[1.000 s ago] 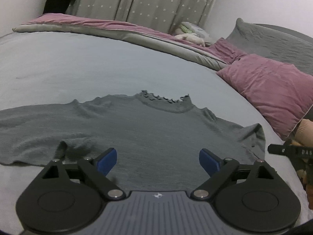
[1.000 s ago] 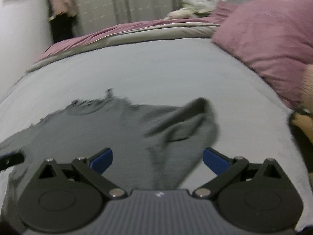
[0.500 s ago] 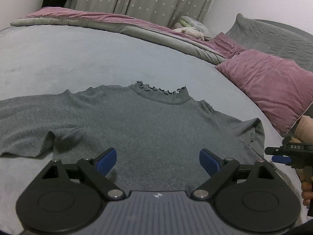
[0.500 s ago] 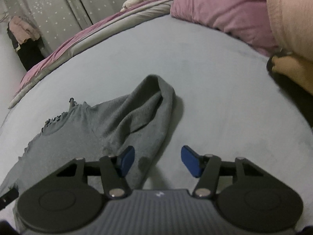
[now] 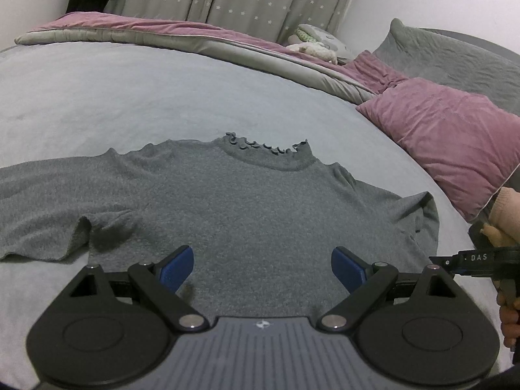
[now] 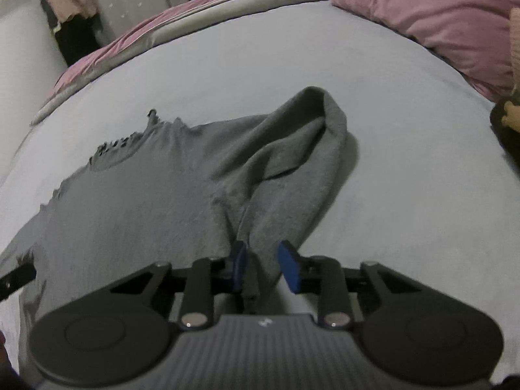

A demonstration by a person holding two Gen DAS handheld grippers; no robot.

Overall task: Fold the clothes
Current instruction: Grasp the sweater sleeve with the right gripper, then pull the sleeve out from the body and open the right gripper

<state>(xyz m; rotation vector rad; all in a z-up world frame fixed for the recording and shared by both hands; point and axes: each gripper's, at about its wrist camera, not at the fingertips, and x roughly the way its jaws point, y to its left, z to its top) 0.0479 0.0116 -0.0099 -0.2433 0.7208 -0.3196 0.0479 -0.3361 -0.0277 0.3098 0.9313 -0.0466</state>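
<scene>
A grey sweater is spread flat on the bed, its frilled collar lying ahead of the fingers of the left gripper. Those blue-padded fingers are held wide apart above the sweater's lower body, with nothing between them. In the right wrist view, the right gripper is seen with its fingers narrowed around a bunched fold of the sweater's sleeve, a small gap remaining on the right pad; whether the cloth is actually pinched cannot be told. A pink pillow is seen beyond and to the right of the left fingers.
</scene>
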